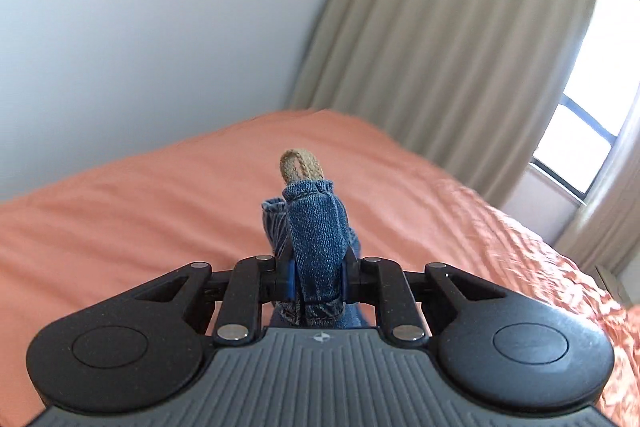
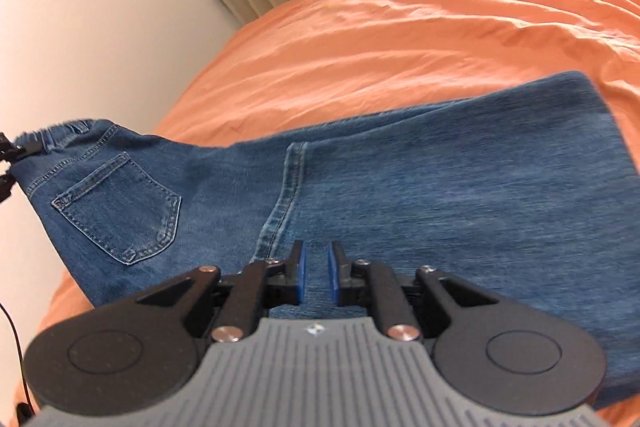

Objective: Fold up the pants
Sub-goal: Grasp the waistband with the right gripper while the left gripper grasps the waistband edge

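Covering bed [image 1: 120, 219]: orange sheet; beige curtain [image 1: 460, 27]

Orange bedsheet [image 1: 140, 211] wrinkled; beige curtain [image 1: 460, 39]; white wall [image 1: 140, 27]; window [image 1: 592, 115], apparently bright.

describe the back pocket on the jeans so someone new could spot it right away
Start at the orange bedspread, where blue jeans lie spread out. Follow the denim to its waistband end, pinched by the left gripper. The back pocket sits just below that, a five-sided patch outlined in pale double stitching, unlike the plain legs.
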Motion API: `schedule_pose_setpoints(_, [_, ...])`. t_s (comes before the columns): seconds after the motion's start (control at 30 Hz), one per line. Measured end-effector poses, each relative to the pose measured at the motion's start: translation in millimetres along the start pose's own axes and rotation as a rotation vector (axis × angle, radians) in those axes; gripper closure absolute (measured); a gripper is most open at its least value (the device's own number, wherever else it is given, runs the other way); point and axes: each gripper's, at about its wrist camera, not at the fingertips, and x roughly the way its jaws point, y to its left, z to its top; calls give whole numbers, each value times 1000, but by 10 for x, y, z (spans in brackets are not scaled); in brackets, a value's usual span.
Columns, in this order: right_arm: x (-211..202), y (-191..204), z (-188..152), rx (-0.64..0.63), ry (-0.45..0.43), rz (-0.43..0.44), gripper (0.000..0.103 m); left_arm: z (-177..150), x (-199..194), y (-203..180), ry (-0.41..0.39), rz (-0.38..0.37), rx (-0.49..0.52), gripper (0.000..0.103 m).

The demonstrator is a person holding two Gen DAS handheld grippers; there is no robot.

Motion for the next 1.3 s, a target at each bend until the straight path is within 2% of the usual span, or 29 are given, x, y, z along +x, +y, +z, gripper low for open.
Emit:
schedule_pose_setpoints(0.13, [-286,-168,42,54,-40,0,94,-100,-228,-792,-58,-51,169,82])
schedule_pose_setpoints(0.27, [-539,-391,74,133,-43,-29,94,-539,-379,-1562,-84,-65,396,82])
schedule_pose_setpoints(0.33, [-672,-505,85,176,-57,-46,94,-819,-344,-1887,-69,-83,501,82])
schedule_pose_setpoints(0.47, [-933,-700,115,231,-92,-70,94,-1508,-191,-2399,8,-136,625,82])
schedule_pose_setpoints(0.53, [-1054,-798,127,254,-105,-79,94,-1895,-102,-2550,83,-153,652,81])
schedule_pose_setpoints(0.67, [-1115,-979,103,309,-89,-103,94,-2537,5,-2565,240,-165,688,81])
schedule_pose_setpoints(0.8, [-1063,-1100,112,375,-60,-86,94,-2733,-7,-2398,427,-208,648,73])
schedule_pose_setpoints(0.87, [-1021,-1106,143,390,-53,-59,93,-2689,49,-2370,482,-254,607,61])
schedule_pose_setpoints(1.0, [-972,-1040,172,367,-39,-37,87,-2510,176,-2259,609,-349,469,47])
schedule_pose_setpoints(1.1, [-928,-1036,167,376,-23,2,87,-2394,300,-2148,700,-450,320,37])
schedule_pose_setpoints(1.13, [-912,-1047,161,388,-15,20,87,-2353,304,-2117,711,-468,292,35])
schedule_pose_setpoints(1.17, [-902,-1055,150,400,-10,40,86,-2298,282,-2088,695,-459,283,39])
schedule_pose_setpoints(1.23, [-870,-1053,137,411,2,68,82,-2164,231,-2026,624,-437,263,44])
schedule_pose_setpoints(1.3, [-823,-1032,134,409,9,93,72,-2011,213,-1952,572,-427,255,44])
